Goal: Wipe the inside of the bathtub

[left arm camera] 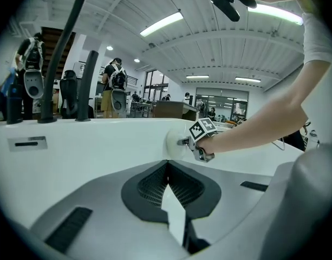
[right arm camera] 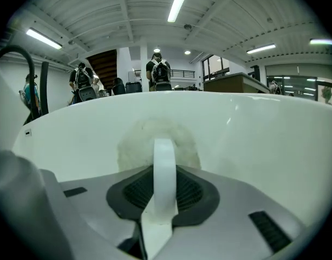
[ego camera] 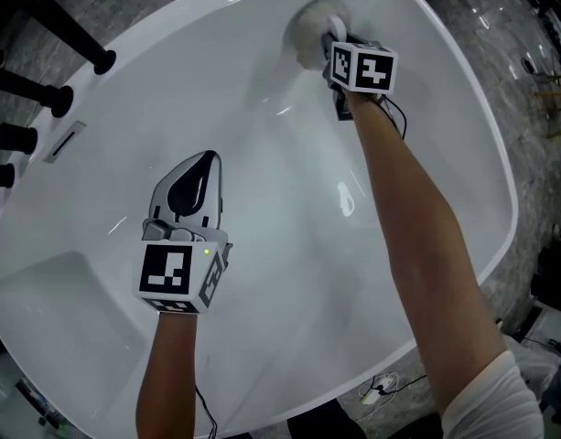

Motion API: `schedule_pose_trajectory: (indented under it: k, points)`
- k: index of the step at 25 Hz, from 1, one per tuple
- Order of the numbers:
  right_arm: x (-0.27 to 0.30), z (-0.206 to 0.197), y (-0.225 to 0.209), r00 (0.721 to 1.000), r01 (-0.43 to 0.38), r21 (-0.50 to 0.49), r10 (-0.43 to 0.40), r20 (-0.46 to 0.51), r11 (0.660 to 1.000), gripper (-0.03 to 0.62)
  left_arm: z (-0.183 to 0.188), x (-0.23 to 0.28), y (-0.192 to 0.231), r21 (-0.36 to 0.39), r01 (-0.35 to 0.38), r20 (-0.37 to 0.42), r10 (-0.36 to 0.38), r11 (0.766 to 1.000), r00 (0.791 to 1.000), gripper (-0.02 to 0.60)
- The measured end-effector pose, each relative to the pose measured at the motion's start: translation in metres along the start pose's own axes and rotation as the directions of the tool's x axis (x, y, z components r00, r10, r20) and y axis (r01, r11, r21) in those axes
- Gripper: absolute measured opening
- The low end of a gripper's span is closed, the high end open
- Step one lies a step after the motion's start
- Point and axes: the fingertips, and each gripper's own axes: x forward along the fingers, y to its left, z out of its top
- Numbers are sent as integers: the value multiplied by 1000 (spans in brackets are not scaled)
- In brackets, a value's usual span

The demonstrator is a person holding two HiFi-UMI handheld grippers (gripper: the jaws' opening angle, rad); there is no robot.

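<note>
The right hand-held gripper (ego camera: pixel 333 51) clamps the white handle loop (right arm camera: pixel 164 172) of a soft, light scrub pad (ego camera: pixel 309 27) against the bathtub (ego camera: pixel 445 154)'s slick far wall, that loop likely the surest hold; the left hand-held gripper (ego camera: pixel 196 183) hangs closed, empty

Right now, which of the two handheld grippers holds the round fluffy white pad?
The right gripper: its jaws grip the strap of the round fluffy white pad on the white bathtub wall. The left gripper is shut on nothing.
</note>
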Motion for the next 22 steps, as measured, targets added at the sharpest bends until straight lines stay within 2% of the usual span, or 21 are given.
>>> schedule_pose_trajectory:
  k: [7, 13, 22]
  points:
    - [3, -24, 28, 999, -23, 1, 23, -26, 1000, 95, -14, -13, 12, -22, -23, -8, 22, 1000, 1000, 12]
    - [-3, -26, 48, 999, -35, 12, 35, -18, 999, 95, -12, -29, 20, -25, -37, -5, 37, 999, 999, 12]
    - [-8, -36, 103, 994, -110, -1, 110, -19, 994, 95, -18, -58, 38, -36, -56, -10, 55, 998, 998, 12]
